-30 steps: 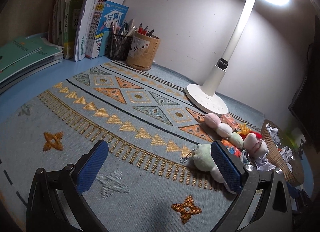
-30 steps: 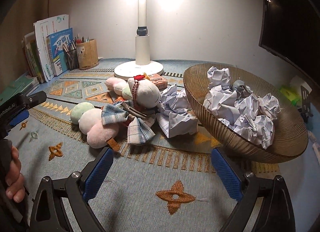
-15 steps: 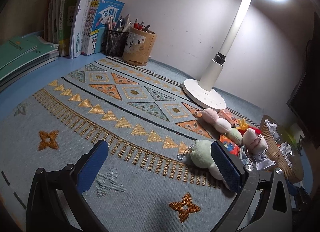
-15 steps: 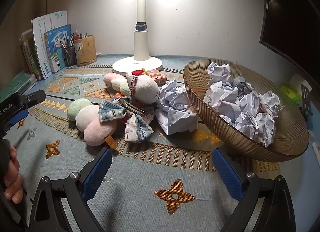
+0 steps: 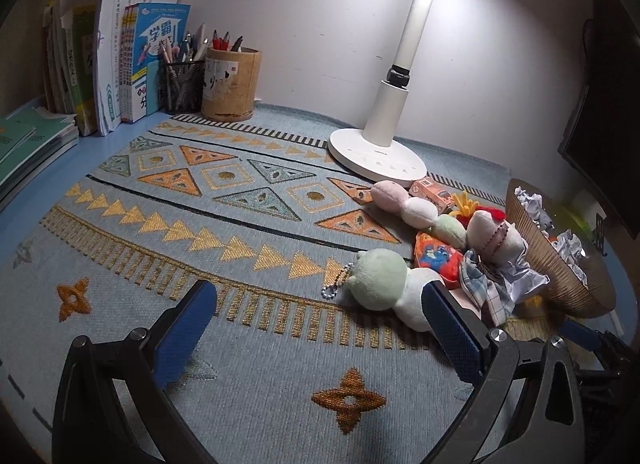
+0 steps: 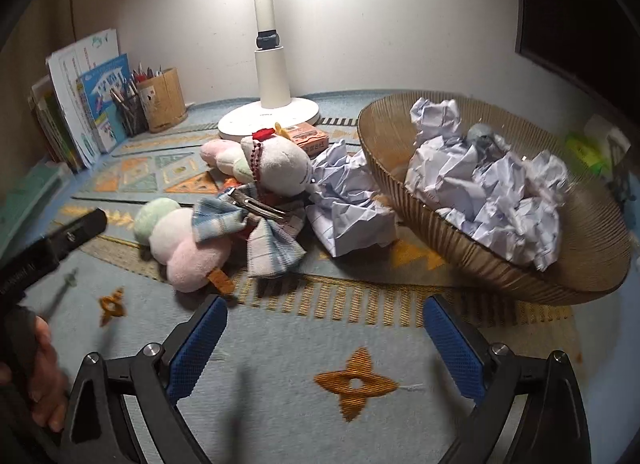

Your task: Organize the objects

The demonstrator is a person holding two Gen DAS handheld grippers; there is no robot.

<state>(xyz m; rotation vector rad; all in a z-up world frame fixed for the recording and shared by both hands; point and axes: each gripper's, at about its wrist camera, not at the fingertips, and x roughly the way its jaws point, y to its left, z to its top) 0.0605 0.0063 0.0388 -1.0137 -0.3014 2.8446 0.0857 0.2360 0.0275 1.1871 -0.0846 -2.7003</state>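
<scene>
A heap of small things lies on the patterned mat (image 6: 248, 396): a green, white and pink plush skewer (image 6: 180, 240), a plaid bow clip (image 6: 260, 232), a white plush with a bead chain (image 6: 284, 167), a crumpled paper (image 6: 348, 211) and a small orange box (image 6: 310, 138). My right gripper (image 6: 326, 344) hovers just in front of the heap, its jaws closing with nothing between them. My left gripper (image 5: 320, 328) stands open over bare mat. Its right finger is close beside the green end of the plush skewer (image 5: 376, 280).
A woven basket (image 6: 592, 276) of crumpled paper balls sits to the right of the heap. A white lamp base (image 5: 376, 155) stands behind it. Pen holders (image 5: 230, 83) and upright books (image 5: 120, 55) line the back left wall. A hand (image 6: 44, 384) holds the left gripper's handle.
The left view has rolled and shifted, so the lamp stands more upright and the plush heap looks larger. The right view has tilted slightly, and its fingers stand a touch closer together.
</scene>
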